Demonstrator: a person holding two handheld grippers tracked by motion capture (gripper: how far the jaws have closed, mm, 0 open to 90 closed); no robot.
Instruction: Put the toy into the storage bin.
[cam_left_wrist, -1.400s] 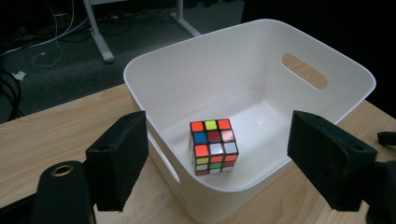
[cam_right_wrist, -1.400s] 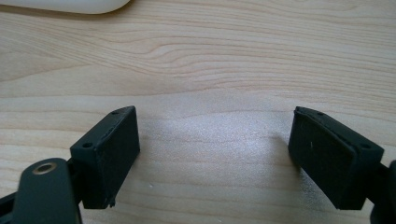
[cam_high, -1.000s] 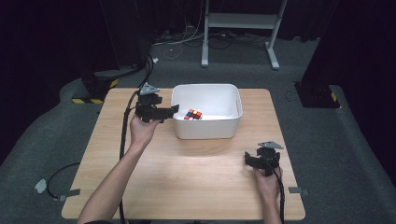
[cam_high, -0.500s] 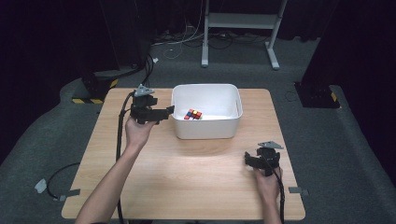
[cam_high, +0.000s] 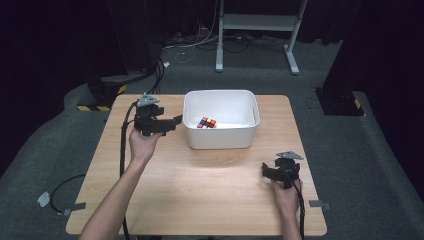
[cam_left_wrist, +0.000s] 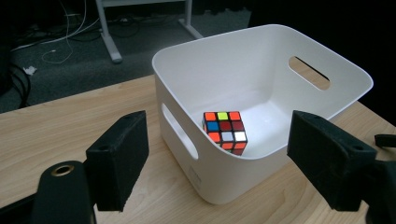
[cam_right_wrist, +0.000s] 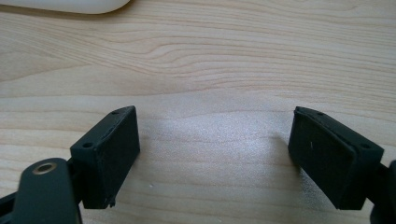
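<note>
The wooden surface (cam_high: 200, 200) holds a white tub (cam_high: 221, 142) with the colored cube (cam_left_wrist: 225, 132) inside, so that seems done. The left tool (cam_high: 176, 121) beside the tub and the right tool (cam_high: 265, 171) are both spread and empty.

The left gripper (cam_high: 172, 122) has drawn back leftward from the white bin (cam_high: 221, 142), jaws apart.

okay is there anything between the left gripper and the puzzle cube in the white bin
Yes. The cube lies on the floor of the white bin, and the bin's near wall, the one with the handle slot, stands between it and the left gripper, whose jaws are open and empty beside the bin. From above, nothing covers the cube.
</note>
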